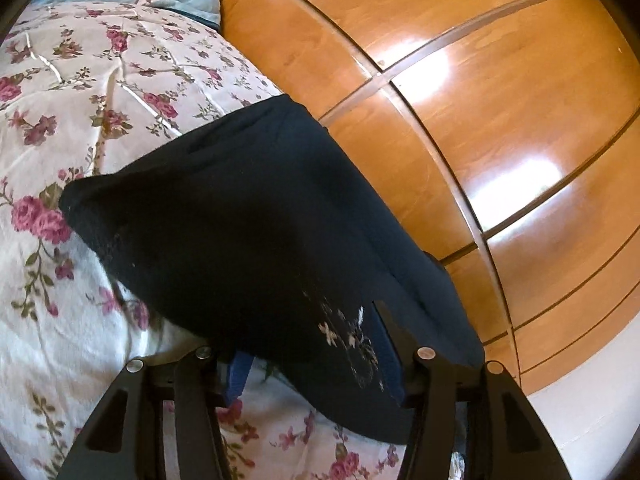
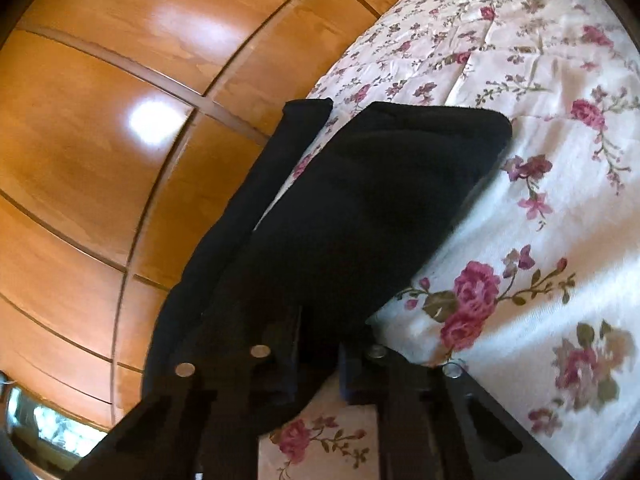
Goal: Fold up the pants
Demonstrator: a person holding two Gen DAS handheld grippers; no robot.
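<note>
The left gripper (image 1: 316, 364) pinches the dark pants (image 1: 248, 216) at 6 o'clock. The right gripper (image 2: 318, 368) likewise clamps the fabric, so the pants hang taut above the floral bedspread (image 2: 520, 220), probably ready for folding over; wooden wardrobe (image 1: 500, 100) at 2 o'clock.

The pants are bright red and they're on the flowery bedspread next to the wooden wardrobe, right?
Not quite. The pants are dark navy, almost black, not bright red; the left wrist view shows it. They do lie on the flowery bedspread beside the wooden wardrobe.
</note>
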